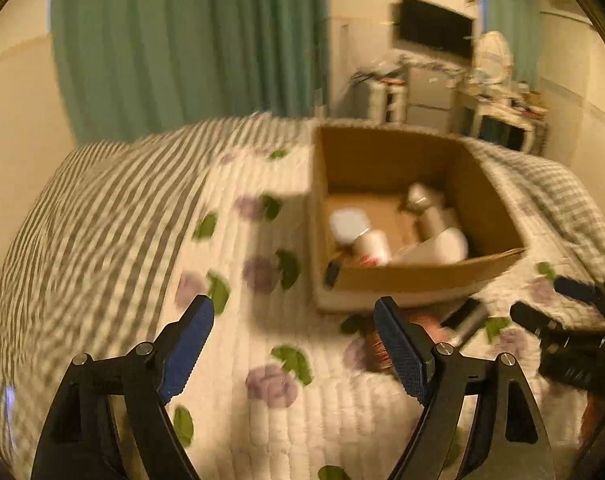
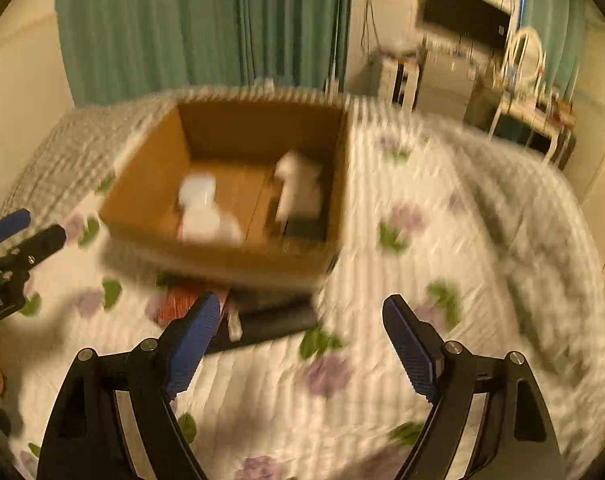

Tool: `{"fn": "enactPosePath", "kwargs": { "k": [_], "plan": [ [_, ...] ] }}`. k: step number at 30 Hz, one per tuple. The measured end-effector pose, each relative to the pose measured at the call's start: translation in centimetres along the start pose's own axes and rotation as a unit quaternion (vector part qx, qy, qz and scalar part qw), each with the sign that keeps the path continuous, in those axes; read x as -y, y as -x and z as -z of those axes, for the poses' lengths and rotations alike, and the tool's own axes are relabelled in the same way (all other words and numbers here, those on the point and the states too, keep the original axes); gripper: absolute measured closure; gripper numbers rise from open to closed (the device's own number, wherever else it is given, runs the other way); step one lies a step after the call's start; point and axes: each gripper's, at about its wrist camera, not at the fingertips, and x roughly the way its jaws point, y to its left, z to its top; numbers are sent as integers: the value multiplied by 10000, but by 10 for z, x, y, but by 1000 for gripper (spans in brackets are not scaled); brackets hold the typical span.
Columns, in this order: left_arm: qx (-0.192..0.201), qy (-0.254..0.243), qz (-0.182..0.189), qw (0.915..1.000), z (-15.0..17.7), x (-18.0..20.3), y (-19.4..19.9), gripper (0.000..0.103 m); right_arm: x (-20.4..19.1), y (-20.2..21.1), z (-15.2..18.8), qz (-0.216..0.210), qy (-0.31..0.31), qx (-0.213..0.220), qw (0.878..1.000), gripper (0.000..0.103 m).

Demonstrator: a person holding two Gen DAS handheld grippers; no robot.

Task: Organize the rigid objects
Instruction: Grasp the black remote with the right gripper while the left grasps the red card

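Note:
An open cardboard box (image 1: 386, 152) sits on the flowered quilt (image 1: 314, 412) of a bed. Inside lie several white bottles (image 1: 436, 246) and a round white lid (image 1: 348, 222), all blurred. Before the box's near wall lie a reddish object (image 1: 380, 350) and a dark flat object (image 1: 464, 316). My left gripper (image 1: 294, 308) hovers open over the quilt, left of these, with nothing between its fingers. My right gripper (image 2: 302, 304) is open and empty too, near the box (image 2: 222, 254); the reddish object (image 2: 178, 302) and dark flat object (image 2: 272, 320) lie by its left finger.
A grey striped blanket (image 1: 82, 216) covers the bed's left side and a grey checked one (image 2: 534, 216) its right. Green curtains (image 1: 182, 40) hang behind. A wall screen (image 1: 434, 30) and cluttered white furniture (image 1: 502, 108) stand at the back right.

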Motion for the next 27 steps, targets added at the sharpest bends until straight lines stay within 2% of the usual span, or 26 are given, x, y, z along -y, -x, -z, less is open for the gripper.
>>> {"fn": "enactPosePath", "kwargs": {
  "k": [3, 7, 11, 17, 20, 22, 23, 24, 27],
  "plan": [
    [-94, 95, 29, 9999, 10, -1, -18, 18, -10, -41, 13, 195, -151, -272, 9993, 19],
    [-188, -126, -62, 9997, 22, 4, -35, 18, -11, -85, 17, 141, -693, -799, 9943, 20],
    [-346, -146, -88, 9993, 32, 0, -44, 18, -7, -112, 18, -306, -1425, -1128, 9829, 20],
    [-422, -105, -33, 9990, 38, -2, -44, 18, -22, -123, 20, -132, -1200, -1140, 9861, 21],
    [-485, -95, 60, 9988, 40, -2, -44, 18, -19, -108, 21, -308, -1124, -1028, 9878, 39],
    [-537, -92, 112, 9985, 42, 0, -43, 18, -11, -96, 22, -644, -1167, -988, 9861, 54],
    [-561, -109, 134, 9983, 42, 1, -43, 18, -3, -87, 23, -856, -1207, -971, 9842, 57],
    [-576, -127, 154, 9981, 42, 3, -42, 18, 3, -81, 23, -1012, -1254, -963, 9822, 67],
    [-628, -140, 284, 9975, 43, 10, -39, 18, 27, -59, 24, -1569, -1461, -893, 9727, 77]
  ]
}}
